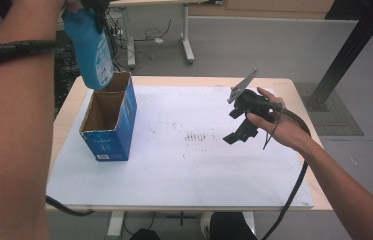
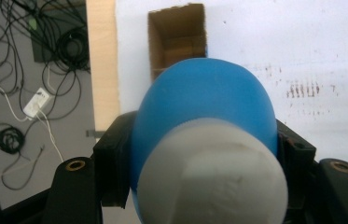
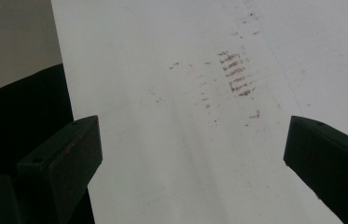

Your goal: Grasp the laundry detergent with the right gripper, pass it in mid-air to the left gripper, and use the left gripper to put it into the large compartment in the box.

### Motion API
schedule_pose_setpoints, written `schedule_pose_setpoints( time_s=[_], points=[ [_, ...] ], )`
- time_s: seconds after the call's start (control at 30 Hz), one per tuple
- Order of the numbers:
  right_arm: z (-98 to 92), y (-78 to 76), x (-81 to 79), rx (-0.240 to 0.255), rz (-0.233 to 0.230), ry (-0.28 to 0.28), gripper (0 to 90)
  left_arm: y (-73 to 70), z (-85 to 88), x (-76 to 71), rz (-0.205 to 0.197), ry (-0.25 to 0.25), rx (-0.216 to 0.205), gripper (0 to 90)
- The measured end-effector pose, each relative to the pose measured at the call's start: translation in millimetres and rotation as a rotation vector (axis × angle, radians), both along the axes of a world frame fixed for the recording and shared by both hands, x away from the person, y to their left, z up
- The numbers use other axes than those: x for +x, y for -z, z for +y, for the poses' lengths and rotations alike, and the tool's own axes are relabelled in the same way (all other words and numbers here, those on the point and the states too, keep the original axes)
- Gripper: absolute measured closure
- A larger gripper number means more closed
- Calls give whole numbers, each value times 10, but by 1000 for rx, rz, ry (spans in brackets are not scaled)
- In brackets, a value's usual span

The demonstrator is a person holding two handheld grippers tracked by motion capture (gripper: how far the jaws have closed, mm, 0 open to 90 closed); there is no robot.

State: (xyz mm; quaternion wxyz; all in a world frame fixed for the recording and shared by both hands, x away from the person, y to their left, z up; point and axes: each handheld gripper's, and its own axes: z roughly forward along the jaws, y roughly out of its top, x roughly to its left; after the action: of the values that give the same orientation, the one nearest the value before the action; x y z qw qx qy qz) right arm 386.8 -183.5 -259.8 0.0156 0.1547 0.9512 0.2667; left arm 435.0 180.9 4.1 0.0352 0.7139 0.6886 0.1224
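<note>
Right now, going from the biggest thing down: one bench [image 1: 294,87], its wooden top covered by one white sheet [image 1: 199,170] that carries a small patch of brownish smudges [image 1: 196,136] near the middle. On that sheet, toward its left edge in the high view, stands one blue cardboard box [image 1: 109,142], upright, its top open and its brown inside showing. I count one blue bottle [image 1: 91,47], and it is off the bench, hanging upright in the air above the far end of the box, with its base just over the open top and not touching the cardboard as far as I can tell. My left tool [image 2: 204,154] has it: in the left gripper view the black jaws press on either side of the bottle's blue shoulder, just below the one white cap [image 2: 211,172], and past the bottle I look straight down into the open box. My right tool [image 1: 245,116] is well apart from all this, held over the right half of the sheet with its jaws spread wide and nothing between them; in the right gripper view the two black pads [image 3: 76,154] frame bare white sheet and the smudges. That makes two tools, one box, one bottle, one cap.
</note>
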Motion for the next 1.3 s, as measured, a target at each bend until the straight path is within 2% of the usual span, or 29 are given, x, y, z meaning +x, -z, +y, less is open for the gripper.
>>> schedule_pose_setpoints(
  time_s=[0.2, 0.63, 0.8, 1.3],
  points=[
    [0, -34, -6, -3, -4, -4, 43, -11, 106, 21, -5, -59, -27, 368],
    [-35, -65, 3, -10, -13, 1, 43, 95, 178, 99, -11, -89, -39, 368],
    [-47, -54, 9, -14, -18, -2, 43, 218, 227, 141, -7, -100, -58, 368],
    [-41, -26, 39, -32, -25, -3, 45, 693, 323, 241, 36, -98, -60, 369]
  ],
)
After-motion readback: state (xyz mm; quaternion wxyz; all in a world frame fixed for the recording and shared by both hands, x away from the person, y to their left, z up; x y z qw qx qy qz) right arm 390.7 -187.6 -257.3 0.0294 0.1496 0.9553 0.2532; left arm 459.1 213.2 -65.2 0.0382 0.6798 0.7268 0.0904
